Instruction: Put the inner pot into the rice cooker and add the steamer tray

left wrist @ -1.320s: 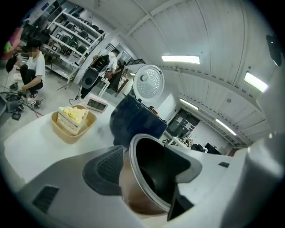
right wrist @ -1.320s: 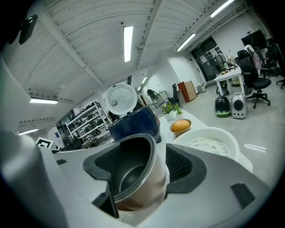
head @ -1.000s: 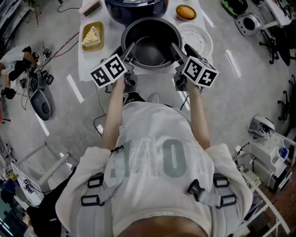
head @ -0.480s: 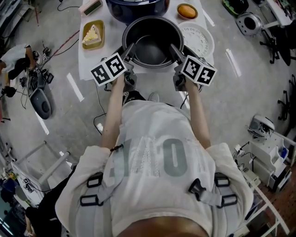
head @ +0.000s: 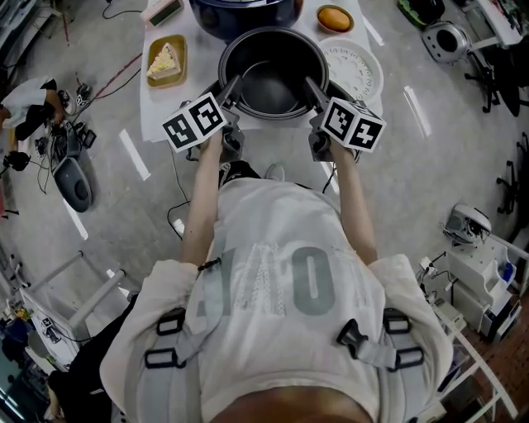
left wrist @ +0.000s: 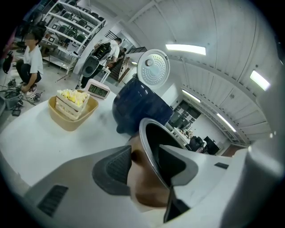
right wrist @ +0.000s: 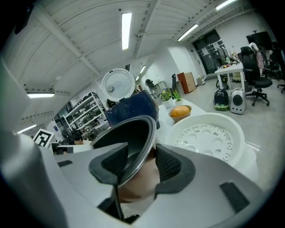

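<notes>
The left claw (head: 233, 87) has just been closing and pinches the near-left rim of the inner pot (head: 271, 78), one pad inside and one outside. The pot stands on the desk (head: 161, 103) just in front of the rice cooker (head: 240, 16) (its lid stands open). The right claw (head: 312, 87), also just closing, pinches the near-right rim the same way. The grasp looks to be the step in hand. Next should come a level two-handed lift into the cooker. The steamer tray (head: 355, 70) waits untouched just right of the pot.

The inner pot (head: 271, 78) is dark grey inside, coppery brown outside; the rice cooker (head: 240, 12) navy blue; the steamer tray (head: 355, 72) white, dotted with holes; the desk (head: 154, 101) white.
</notes>
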The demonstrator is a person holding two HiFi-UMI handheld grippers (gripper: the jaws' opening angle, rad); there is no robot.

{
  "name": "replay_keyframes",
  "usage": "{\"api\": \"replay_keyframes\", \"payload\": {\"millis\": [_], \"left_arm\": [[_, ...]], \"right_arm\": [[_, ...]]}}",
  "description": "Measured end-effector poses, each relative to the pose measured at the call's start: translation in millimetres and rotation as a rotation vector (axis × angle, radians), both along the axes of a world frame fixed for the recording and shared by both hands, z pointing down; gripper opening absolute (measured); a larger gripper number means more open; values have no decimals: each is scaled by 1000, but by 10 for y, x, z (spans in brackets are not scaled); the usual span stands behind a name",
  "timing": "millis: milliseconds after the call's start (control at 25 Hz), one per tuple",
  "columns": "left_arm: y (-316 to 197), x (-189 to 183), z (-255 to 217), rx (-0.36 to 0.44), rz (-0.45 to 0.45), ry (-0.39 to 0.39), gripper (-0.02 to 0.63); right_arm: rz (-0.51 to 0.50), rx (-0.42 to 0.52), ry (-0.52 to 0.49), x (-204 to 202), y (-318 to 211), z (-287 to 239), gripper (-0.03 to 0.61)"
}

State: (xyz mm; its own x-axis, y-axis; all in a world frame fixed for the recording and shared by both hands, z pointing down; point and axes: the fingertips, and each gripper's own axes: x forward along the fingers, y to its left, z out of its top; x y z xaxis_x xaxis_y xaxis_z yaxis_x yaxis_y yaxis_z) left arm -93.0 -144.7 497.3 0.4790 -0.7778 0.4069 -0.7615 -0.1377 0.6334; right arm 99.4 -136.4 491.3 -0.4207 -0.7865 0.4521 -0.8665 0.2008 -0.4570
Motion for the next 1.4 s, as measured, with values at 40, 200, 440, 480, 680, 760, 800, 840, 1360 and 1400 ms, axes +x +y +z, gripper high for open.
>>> {"api": "replay_keyframes", "payload": {"millis": [40, 200, 440, 480, 680, 760, 800, 840, 1360, 1400], "left_arm": [[-2, 3, -3, 2, 1, -5, 198], [7, 18, -14, 10, 5, -31, 189], [26, 1, -34, 12, 31, -148, 164], [41, -13, -37, 12, 31, -157, 160], [129, -69, -89, 20, 13, -200, 135], [150, -89, -143, 31, -1, -194, 130], [160, -98, -179, 40, -6, -192, 130], [171, -107, -221, 51, -9, -193, 129], [351, -257, -1118, 271, -101, -213, 118], [376, -266, -1210, 295, -109, -220, 118]], "right_arm": [[-3, 1, 13, 3, -2, 0, 196], [-14, 4, 49, 2, 12, -4, 187], [-31, 12, 107, -20, 17, -31, 172], [-34, 15, 111, -29, 24, -41, 169], [-63, 71, 170, -82, 55, -182, 153], [-73, 97, 181, -99, 54, -272, 150], [-77, 110, 184, -109, 54, -323, 150], [-83, 125, 190, -120, 58, -377, 149], [-167, 385, 256, -305, 164, -1339, 152], [-173, 413, 262, -316, 189, -1428, 155]]}}
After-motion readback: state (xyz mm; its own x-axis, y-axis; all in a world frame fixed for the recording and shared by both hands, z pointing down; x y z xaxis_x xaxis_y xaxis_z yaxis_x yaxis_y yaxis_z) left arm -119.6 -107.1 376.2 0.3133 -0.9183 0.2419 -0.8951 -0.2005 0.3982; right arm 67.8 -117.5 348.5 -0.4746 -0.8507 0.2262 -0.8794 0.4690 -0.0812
